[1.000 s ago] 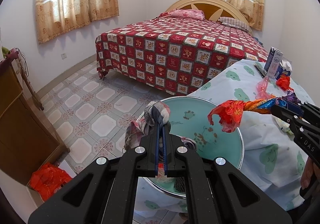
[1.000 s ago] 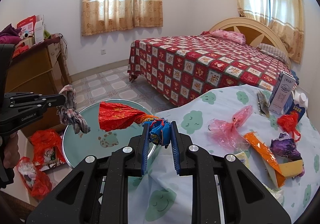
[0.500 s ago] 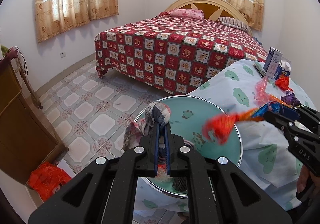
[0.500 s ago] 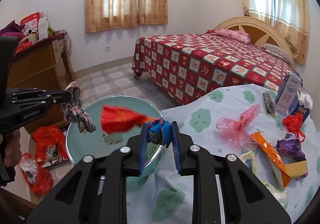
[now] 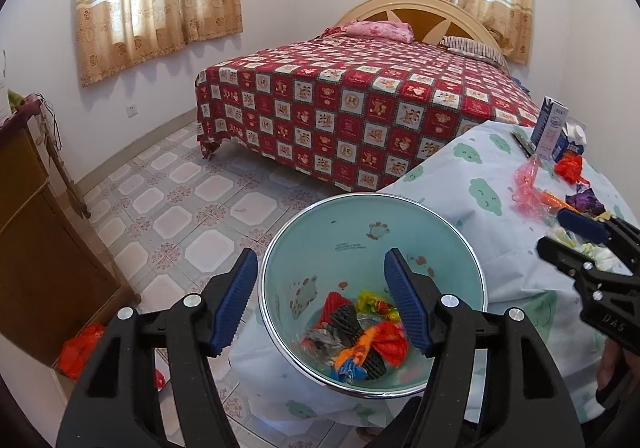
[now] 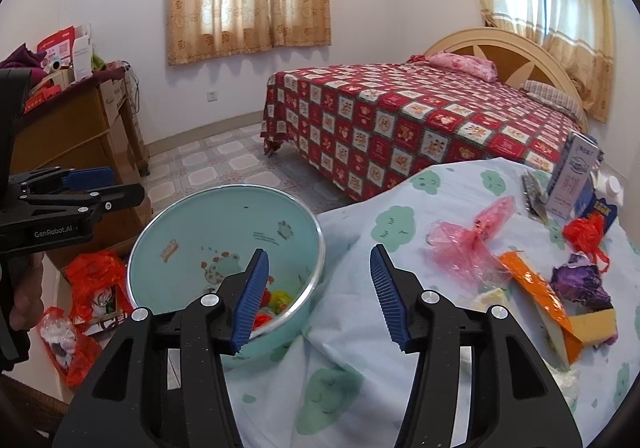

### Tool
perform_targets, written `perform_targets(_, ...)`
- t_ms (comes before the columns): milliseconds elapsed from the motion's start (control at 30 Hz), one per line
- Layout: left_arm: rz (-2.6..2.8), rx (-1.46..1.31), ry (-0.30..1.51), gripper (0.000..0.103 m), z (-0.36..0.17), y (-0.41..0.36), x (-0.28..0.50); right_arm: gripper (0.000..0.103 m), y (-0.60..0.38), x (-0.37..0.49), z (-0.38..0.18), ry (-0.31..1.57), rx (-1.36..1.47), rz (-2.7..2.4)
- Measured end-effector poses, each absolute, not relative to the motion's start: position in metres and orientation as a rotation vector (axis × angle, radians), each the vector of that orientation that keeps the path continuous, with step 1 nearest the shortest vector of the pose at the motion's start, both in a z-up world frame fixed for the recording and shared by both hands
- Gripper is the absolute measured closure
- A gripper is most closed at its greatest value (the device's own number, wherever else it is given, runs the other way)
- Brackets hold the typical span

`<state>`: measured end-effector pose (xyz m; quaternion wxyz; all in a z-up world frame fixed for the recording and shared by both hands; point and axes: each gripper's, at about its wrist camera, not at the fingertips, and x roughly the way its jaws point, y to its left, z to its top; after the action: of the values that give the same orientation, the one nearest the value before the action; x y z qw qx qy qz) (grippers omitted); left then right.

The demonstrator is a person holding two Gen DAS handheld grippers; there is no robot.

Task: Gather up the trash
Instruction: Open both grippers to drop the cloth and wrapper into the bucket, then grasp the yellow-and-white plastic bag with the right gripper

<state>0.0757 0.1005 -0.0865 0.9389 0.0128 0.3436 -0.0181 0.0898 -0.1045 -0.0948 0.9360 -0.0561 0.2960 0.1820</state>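
Your left gripper [image 5: 320,288] hangs directly over the mint-green basin [image 5: 452,248], jaws spread wide, nothing between them. Your right gripper [image 6: 316,288] sits at the basin's edge where it meets the counter [image 6: 460,184], jaws likewise wide apart and empty.

Basin contents, seen from the left wrist: a loose heap at the bottom. On top lies a red-and-orange wrapper [image 5: 380,340] with a blue end. Beside it are a dark ribbed piece [image 5: 344,320], a grey crumpled scrap [image 5: 320,340] and a yellow-green wrapper [image 5: 372,300]. From the right wrist only a sliver of the heap shows past the left blue pad.

The basin stands just beside the counter, its rim touching the draped cloud-print cloth [image 6: 332,388].

Trash remaining on the counter, right wrist view:
- pink plastic bag [image 6: 472,244], nearest the basin
- orange flat packet [image 6: 536,288], just right of the pink bag
- purple crumpled wrapper [image 6: 580,280], touching the orange packet's far side
- red plastic knot [image 6: 584,232], behind the purple wrapper
- yellow wedge-shaped piece [image 6: 592,322], at the packet's near end

A blue-and-white carton [image 6: 572,180] stands upright at the counter's far edge.

On the floor left of the basin lies a red bag [image 6: 96,280] with printed items inside; contents too small to identify.
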Motion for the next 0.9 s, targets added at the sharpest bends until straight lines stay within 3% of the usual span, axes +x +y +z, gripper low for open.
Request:
perform_targets(433,-0.136,0.074,0.785,0.038,-0.113,0.063,0.066,0.050,-0.258,0.042,-0.093,0.611,0.115,0.010)
perform_targets(733,-0.166,0.101,0.770,0.037,-0.111,0.050,0.055,0.051,-0.276,0.056,-0.121,0.726,0.162,0.034)
perform_targets(900,-0.176,0.104,0.760,0.037,-0.107,0.048,0.051,0.067,-0.276,0.056,-0.127,0.757,0.163,0.055)
